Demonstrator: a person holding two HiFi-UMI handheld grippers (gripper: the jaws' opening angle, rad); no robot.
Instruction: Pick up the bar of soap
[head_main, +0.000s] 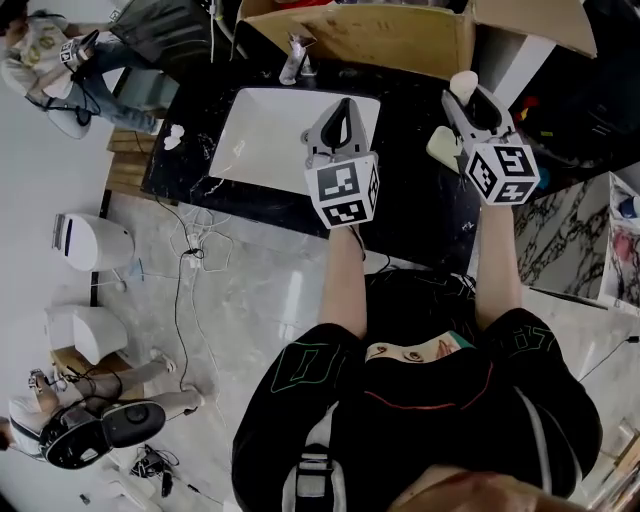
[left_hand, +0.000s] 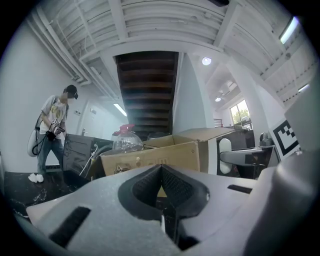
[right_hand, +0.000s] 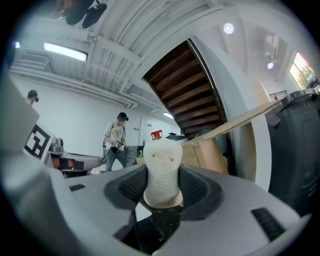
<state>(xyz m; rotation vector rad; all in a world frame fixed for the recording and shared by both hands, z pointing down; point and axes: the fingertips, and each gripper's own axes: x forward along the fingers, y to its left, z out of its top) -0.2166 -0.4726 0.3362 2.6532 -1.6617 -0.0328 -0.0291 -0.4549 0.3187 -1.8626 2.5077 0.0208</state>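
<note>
The bar of soap (head_main: 463, 84) is cream and rounded, and it stands upright between the jaws of my right gripper (head_main: 470, 98), raised above the right side of the black counter (head_main: 410, 215). In the right gripper view the soap (right_hand: 161, 172) fills the gap between the dark pads, with my right gripper (right_hand: 161, 192) shut on it. My left gripper (head_main: 342, 112) hovers over the white sink basin (head_main: 262, 135). In the left gripper view its jaws meet with nothing between them, so my left gripper (left_hand: 161, 176) is shut.
A cream dish-like object (head_main: 443, 148) lies on the counter under the right gripper. A faucet (head_main: 295, 58) stands behind the basin. An open cardboard box (head_main: 400, 40) sits at the back, with a clear bottle (left_hand: 127, 140) beside it. A person (head_main: 50, 60) stands far left. Cables (head_main: 195, 250) trail on the floor.
</note>
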